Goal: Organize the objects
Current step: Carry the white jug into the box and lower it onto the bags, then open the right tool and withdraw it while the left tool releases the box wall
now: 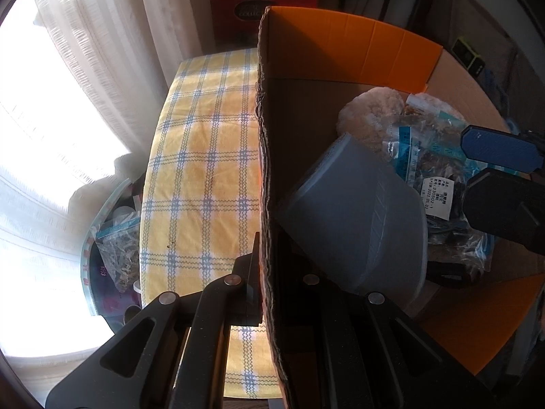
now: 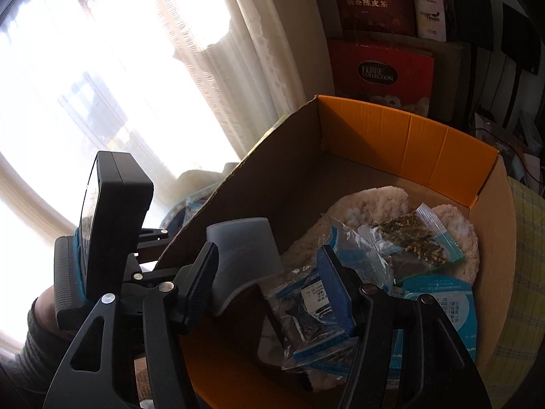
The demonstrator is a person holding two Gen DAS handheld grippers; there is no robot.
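left gripper (image 1: 260, 293) jaws pinching the cardboard box (image 1: 385, 37) wall; right gripper (image 2: 272, 284), jaws spread, over the grey cup (image 2: 243, 255) at that wall—a shallow bite could tip it.

Right gripper (image 2: 269, 284): black frame, 2 blue ribbed pads (image 2: 335, 288), silver screws. Left gripper (image 1: 262, 272): black, silver screws. Dark ribbed sleeve (image 2: 32, 358).

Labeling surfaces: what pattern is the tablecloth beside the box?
Yellow tablecloth with blue-and-white plaid lines; clearest in the left wrist view.
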